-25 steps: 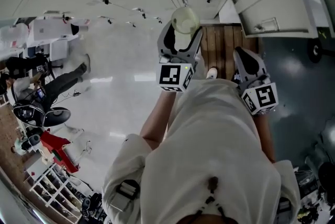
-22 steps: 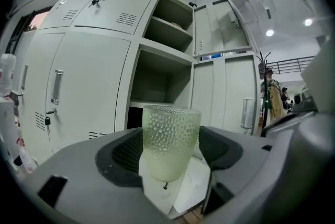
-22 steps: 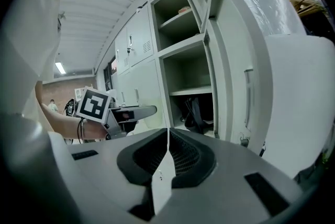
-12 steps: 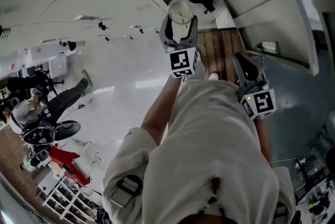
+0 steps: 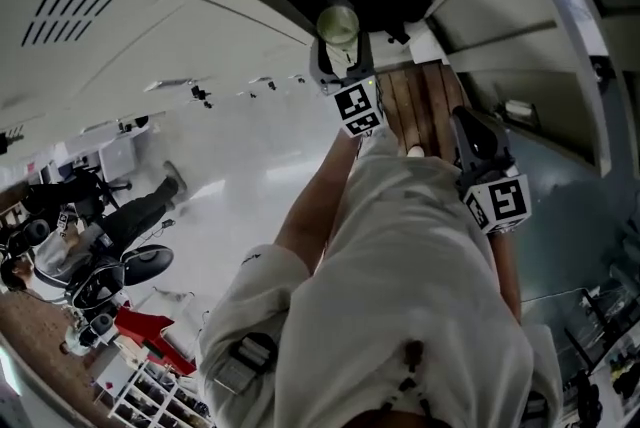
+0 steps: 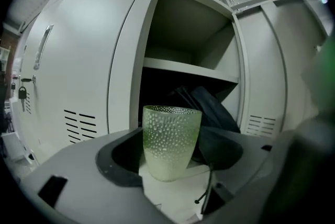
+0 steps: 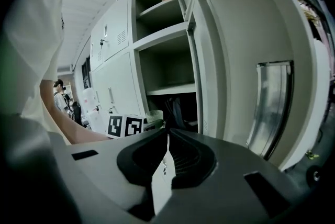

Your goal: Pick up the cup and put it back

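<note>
Two hand-held grippers are in view, and only one is working. The left hand-held gripper (image 5: 338,44) is clamped on the green dimpled cup (image 6: 170,139), which stands upright between its jaws, clear of any surface. Straight ahead of those jaws is an open locker (image 6: 178,24). It has a bare shelf (image 6: 183,67) above the cup's rim and a dark bag (image 6: 217,108) behind the cup in the compartment below. The right hand-held gripper (image 7: 167,150) hangs lower, beside the person's body, with its jaws pressed together on nothing. By my reading the pick-up is finished. Setting the cup down in the locker and letting go remain.
</note>
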A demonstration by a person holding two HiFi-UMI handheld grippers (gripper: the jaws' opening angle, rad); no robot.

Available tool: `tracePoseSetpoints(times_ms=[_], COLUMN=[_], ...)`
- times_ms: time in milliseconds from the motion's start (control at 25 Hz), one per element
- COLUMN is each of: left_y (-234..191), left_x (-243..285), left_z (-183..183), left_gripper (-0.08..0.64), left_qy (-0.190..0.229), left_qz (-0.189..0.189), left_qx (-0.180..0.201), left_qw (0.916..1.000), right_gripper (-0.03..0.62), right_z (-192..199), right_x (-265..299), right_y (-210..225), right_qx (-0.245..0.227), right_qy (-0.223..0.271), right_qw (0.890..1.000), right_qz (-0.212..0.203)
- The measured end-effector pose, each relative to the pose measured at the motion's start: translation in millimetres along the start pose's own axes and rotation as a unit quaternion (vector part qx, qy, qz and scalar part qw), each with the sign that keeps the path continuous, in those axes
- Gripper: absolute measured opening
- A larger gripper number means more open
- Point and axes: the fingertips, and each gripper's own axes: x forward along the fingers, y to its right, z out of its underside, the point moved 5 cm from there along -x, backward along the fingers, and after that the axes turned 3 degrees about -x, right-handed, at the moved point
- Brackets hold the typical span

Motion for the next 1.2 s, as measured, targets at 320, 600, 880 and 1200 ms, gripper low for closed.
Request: tracePoseSetpoints(times_ms=[320, 600, 880, 1200], left_y=[-5, -1, 1, 0], left_x=[23, 36, 45, 36], left_z=[16, 18, 20, 26], left_gripper=[0.333, 0.333, 0.333, 0.351], left_qy=[-0.003, 0.007, -0.005, -0.034], left_qz=[-0.023, -0.025, -0.016, -0.021], left_qx=[0.005, -0.001, 0.015, 0.020], left_qw=[0.9997, 0.9997, 0.9997, 0.9990], right_gripper=[0.028, 0.028, 0.028, 0.028], right_z=[-5, -6, -6, -5], right_x=[13, 16, 14, 13], right_y=[0, 7, 7, 4], right_qx=[-0.003, 0.007, 0.007, 0.010], right_qy=[-0.006, -0.008, -0.011, -0.002], right_qw=[1.000, 1.000, 1.000, 1.000], right_qz=[0.008, 0.019, 0.026, 0.021])
